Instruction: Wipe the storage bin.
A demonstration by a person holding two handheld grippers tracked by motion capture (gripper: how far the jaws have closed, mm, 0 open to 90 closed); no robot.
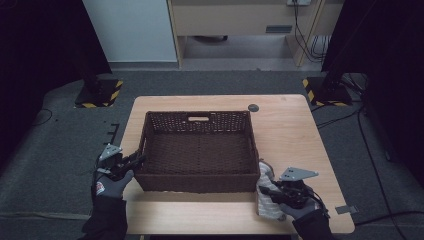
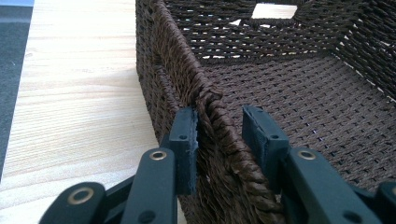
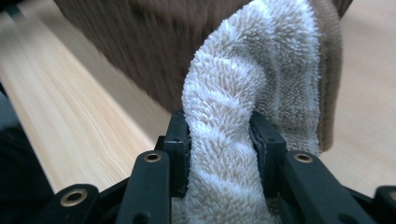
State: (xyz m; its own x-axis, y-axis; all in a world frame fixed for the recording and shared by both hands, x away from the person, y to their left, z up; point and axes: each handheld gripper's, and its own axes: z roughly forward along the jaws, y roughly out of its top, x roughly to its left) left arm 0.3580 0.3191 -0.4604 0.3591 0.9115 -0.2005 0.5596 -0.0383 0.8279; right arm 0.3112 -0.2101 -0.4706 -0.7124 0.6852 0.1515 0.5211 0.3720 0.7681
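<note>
Basket point(image 1: 199, 150): on the table point(image 1: 290, 130), about the middle, its near wall close to the person's edge.
Left gripper point(image 1: 131, 161): at the basket's near left corner, one jaw outside the wall, one inside, astride the rim.
Towel point(image 1: 267, 192): on the table, just right of the basket's near right corner, touching it.
Right gripper point(image 1: 270, 192): at the towel, a fold between its jaws.
Disc point(image 1: 253, 107): on the table behind the basket's far right corner.

Lab or test room, by my read. My wooden table point(image 1: 300, 125) stands on grey carpet point(image 1: 50, 150), black curtains at both sides. Two stand bases carry yellow-black hazard tape point(image 1: 117, 92). Loose cables point(image 1: 310, 47) trail near a pale cabinet point(image 1: 230, 20).
</note>
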